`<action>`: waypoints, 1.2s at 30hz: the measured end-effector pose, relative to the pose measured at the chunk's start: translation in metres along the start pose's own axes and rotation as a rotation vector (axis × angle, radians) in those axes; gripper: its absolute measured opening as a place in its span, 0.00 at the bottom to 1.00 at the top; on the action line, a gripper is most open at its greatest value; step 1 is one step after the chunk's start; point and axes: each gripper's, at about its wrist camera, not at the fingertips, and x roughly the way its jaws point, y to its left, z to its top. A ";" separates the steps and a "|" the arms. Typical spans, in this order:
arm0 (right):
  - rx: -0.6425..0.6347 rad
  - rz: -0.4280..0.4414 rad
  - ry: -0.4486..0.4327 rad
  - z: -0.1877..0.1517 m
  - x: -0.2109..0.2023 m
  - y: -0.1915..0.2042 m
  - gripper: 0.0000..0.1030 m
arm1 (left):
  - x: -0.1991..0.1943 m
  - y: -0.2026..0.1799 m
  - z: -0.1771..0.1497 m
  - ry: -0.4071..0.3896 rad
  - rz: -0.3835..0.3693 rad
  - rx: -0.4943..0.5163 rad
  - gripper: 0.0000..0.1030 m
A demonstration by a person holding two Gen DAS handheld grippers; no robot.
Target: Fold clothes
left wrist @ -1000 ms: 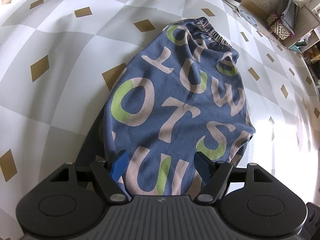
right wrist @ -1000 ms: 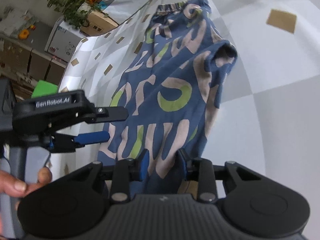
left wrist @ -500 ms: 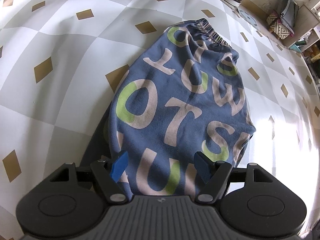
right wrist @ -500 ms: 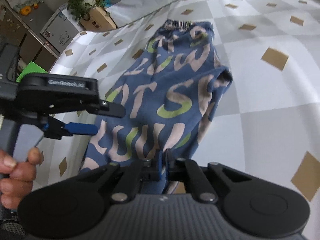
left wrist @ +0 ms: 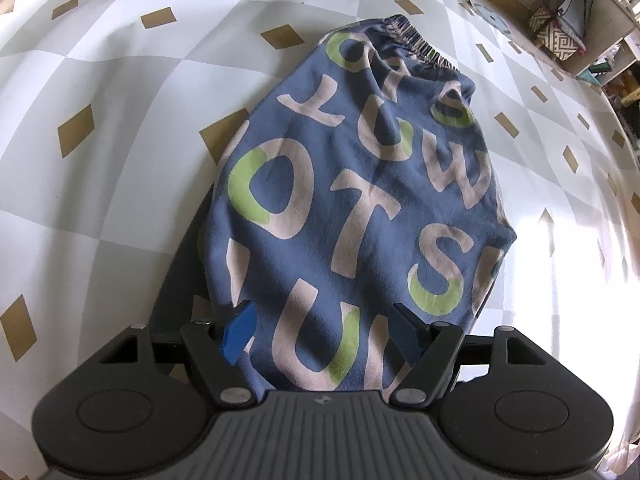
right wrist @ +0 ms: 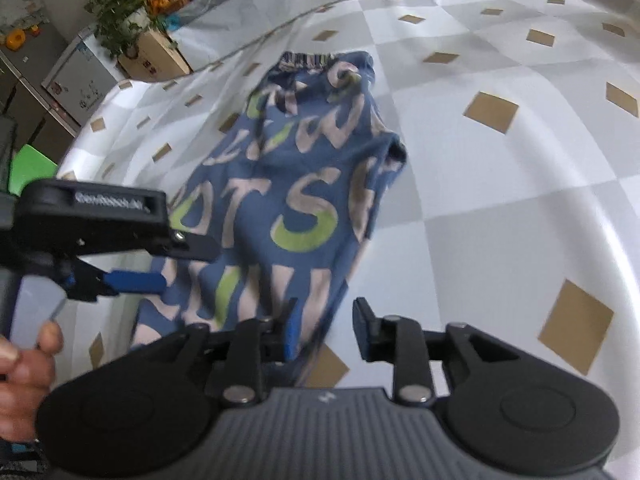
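**Both grippers spread at the near hem of the blue lettered garment**

A blue garment (left wrist: 360, 208) printed with large pale and lime-green letters lies on a tablecloth (left wrist: 100, 184) of grey and white checks with small tan diamonds. Its striped elastic band (left wrist: 416, 42) is at the far end; the near hem runs down to the grippers. On the right, part of the cloth is doubled over, and its rounded corner (right wrist: 396, 152) sticks out over a pale square.

The left gripper (left wrist: 320, 330) hovers at the near edge with its jaws wide apart, one blue pad (left wrist: 239, 330) on each side of the fabric. The cloth passes between them, and neither pad is seen to pinch it. In the right wrist view this gripper enters from the left, held by a hand (right wrist: 24, 376) of which only the fingers show.

The right gripper (right wrist: 326, 330) is also spread, moderately wide. Its left pad sits at the garment's near right edge, its right pad over bare tablecloth; it holds nothing.

Beyond the far left of the table stand a leafy plant (right wrist: 116, 16) and a cardboard box (right wrist: 154, 58). That view is slightly blurred.
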 end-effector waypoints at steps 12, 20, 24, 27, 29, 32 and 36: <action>-0.164 0.023 0.028 0.000 0.018 0.012 0.40 | 0.016 0.002 -0.008 0.039 0.006 0.013 0.71; -0.153 -0.008 0.152 0.016 0.019 0.013 0.42 | 0.018 -0.006 -0.012 0.046 0.018 0.057 0.78; -0.180 -0.032 0.137 0.043 0.010 0.014 0.44 | 0.017 -0.003 -0.012 0.048 0.005 0.042 0.78; -0.213 -0.036 0.088 0.056 0.008 0.013 0.45 | 0.016 -0.001 -0.011 0.052 -0.002 0.023 0.78; -0.221 -0.033 0.068 0.062 0.013 0.012 0.46 | 0.016 0.001 -0.010 0.054 -0.008 0.010 0.78; -0.235 -0.028 0.038 0.070 0.020 0.011 0.46 | 0.016 0.002 -0.009 0.055 -0.013 -0.003 0.78; -0.252 -0.022 -0.002 0.081 0.029 0.009 0.47 | 0.016 -0.001 -0.009 0.048 -0.010 0.003 0.78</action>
